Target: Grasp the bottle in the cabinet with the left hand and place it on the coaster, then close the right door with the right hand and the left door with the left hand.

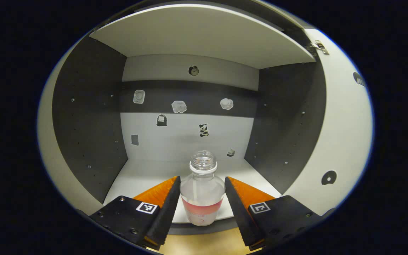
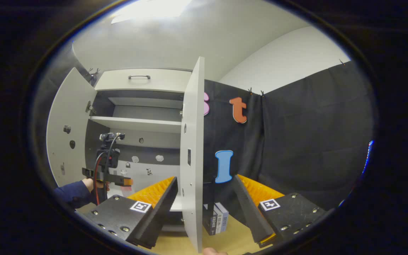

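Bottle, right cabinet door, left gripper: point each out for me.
bottle (image 1: 202, 193): left gripper view, on its clear body above the red band.
right cabinet door (image 2: 192, 141): right gripper view, on its edge-on panel.
left gripper (image 1: 202, 209): left gripper view, midway between its fingertips.

Clear bottle (image 1: 202, 193) with a pink band, white cabinet (image 1: 335, 117) with dark grey walls

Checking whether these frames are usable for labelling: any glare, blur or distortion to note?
Left gripper view: evenly lit and sharp; fisheye bows the cabinet shelf; the clear bottle reads well. Right gripper view: ceiling light blows out at top; the right door edge looks bent; the far left gripper is small.
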The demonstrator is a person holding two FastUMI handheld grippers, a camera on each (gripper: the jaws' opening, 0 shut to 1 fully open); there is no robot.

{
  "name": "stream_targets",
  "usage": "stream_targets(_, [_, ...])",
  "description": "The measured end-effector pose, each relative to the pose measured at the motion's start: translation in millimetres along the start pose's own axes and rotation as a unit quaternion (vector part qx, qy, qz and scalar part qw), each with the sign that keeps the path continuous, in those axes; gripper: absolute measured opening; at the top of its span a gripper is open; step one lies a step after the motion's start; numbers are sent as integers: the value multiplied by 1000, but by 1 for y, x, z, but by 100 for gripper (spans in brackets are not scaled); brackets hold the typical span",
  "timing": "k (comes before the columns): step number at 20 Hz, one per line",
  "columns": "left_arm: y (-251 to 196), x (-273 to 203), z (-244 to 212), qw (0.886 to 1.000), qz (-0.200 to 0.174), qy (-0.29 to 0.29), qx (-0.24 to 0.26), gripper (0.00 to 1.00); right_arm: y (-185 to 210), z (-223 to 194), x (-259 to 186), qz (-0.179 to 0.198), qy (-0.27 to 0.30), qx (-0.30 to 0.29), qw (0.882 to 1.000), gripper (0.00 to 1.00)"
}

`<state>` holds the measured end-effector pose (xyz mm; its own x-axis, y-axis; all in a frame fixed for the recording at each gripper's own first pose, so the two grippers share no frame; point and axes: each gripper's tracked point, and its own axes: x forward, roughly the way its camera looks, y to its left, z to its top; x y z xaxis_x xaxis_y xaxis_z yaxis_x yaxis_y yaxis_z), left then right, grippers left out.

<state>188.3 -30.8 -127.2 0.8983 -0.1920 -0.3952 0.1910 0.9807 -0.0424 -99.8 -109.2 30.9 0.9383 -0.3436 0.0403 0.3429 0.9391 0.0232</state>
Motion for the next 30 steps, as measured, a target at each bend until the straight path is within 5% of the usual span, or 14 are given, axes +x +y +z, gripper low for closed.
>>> stream_targets(8, [-20, -67, -58, 998, -40, 40, -1, 80, 13, 2, -8, 34, -1, 24, 999, 94])
stream_targets(15, [-12, -100, -162, 990, -24, 136, -41, 80, 34, 3, -12, 66, 0, 29, 997, 96])
stream_targets(23, [10, -125, -283, 967, 13, 237, -98, 80, 48, 0, -10, 88, 0, 30, 996, 95])
stream_targets(30, [8, -135, -350, 959, 8, 265, -104, 81, 53, -1, -4, 98, 4, 30, 995, 95])
